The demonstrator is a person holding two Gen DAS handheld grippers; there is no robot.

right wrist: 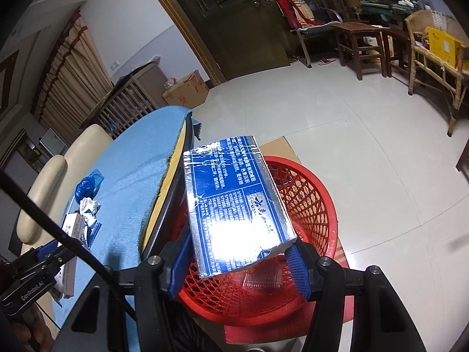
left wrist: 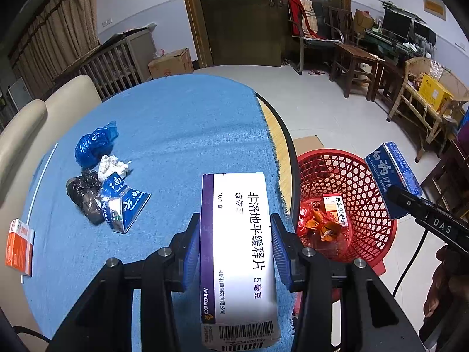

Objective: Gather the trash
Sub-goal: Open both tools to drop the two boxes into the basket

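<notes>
Our left gripper clamps a white AstraZeneca medicine box above the blue tablecloth. Our right gripper grips a blue-and-silver toothpaste box over the red basket.

The walls are white above and pale blue below. The floor is of light glossy tiles. A dark wooden door with patterned glass stands in the far wall. Brown curtains hang at the left. Wooden chairs and a rattan bench stand at the right. A cardboard box lies near the door.
</notes>
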